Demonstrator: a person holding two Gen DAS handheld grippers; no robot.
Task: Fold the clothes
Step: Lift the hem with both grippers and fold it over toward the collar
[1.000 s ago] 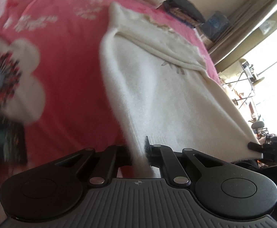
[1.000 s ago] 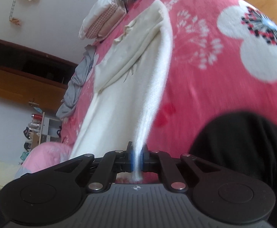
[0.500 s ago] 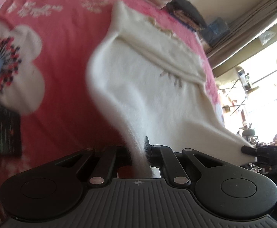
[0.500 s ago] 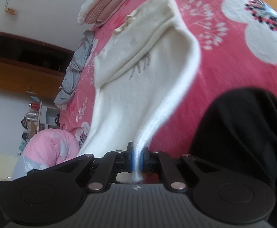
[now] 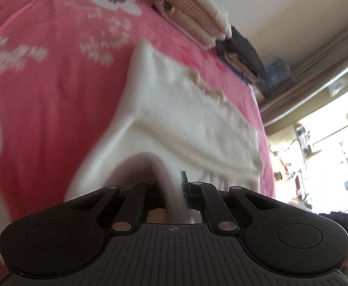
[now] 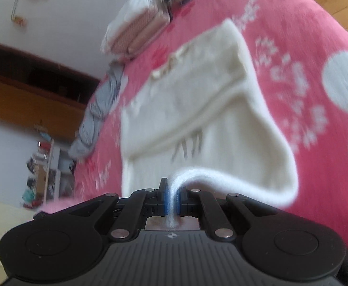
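One cream knitted sweater (image 5: 188, 119) lies on a bed covered by a pink blanket (image 5: 49, 90) printed with white flowers. Two pairs of tongs work on it, one in each hand. The left tongs (image 5: 177, 190) are pressed together on a fuzzy fold of the sweater's near edge, and the right tongs (image 6: 172, 197) pinch another part of that edge between blue-lined pads. In both views the gripped hem rises off the blanket and curls over the body of the garment, which stays flat on the bed.

At the far edge of the bed sit one stack of folded pale linens (image 5: 195, 16) with a dotted side, one dark bundle (image 5: 240, 50) beside it, and one crumpled grey garment (image 6: 97, 116).

Only the left wrist view shows a curtain (image 5: 321, 57) and a bright, washed-out window area at the right. Only the right wrist view shows a wooden cabinet (image 6: 33, 88) on the wall, a cluttered shelf below it, wooden floor past the bed's corner, and a faint grey motif (image 6: 188, 145) on the sweater's front.

The sweater looks thick and fluffy, off-white, with one sleeve folded across its chest and a ragged beige trim near the collar. Both views are blurred.
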